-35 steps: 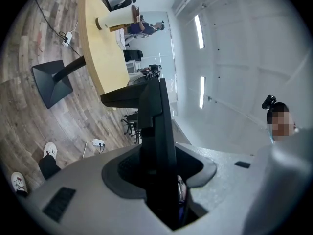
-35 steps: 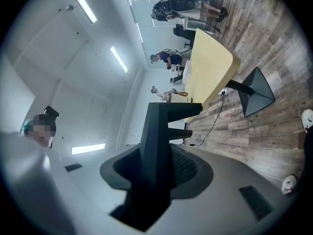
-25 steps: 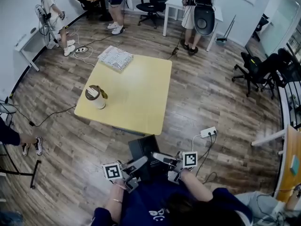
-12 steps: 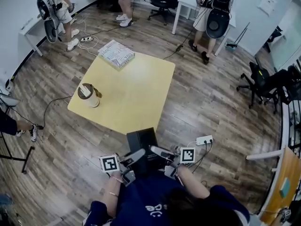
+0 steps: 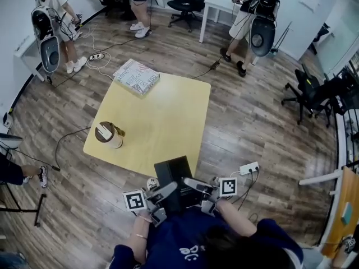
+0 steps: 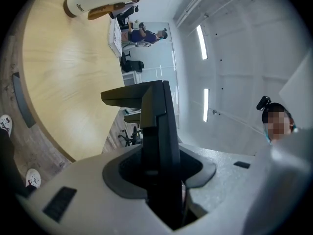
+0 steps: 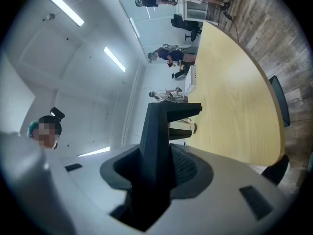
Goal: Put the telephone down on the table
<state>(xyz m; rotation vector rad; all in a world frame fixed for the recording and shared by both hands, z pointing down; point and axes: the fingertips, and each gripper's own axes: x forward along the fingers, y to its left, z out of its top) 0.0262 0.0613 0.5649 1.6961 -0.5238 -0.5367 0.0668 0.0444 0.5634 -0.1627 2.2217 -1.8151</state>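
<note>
You hold the phone (image 5: 173, 177) with 2 grippers, 1 on each side. Your left gripper (image 5: 162, 193) is clenched on its left side and your right gripper (image 5: 193, 184) is clenched on its right side. In both gripper views the black body of the phone fills the gap between the jaws. The phone is just in front of your body, and in the head view its far end lies over the near edge of the yellow table (image 5: 168, 111). Whether it touches the table cannot be told. On the table stand 1 jug (image 5: 108, 135) at the left and 1 patterned box (image 5: 137, 76) at the far corner, both well apart from the phone.
</note>
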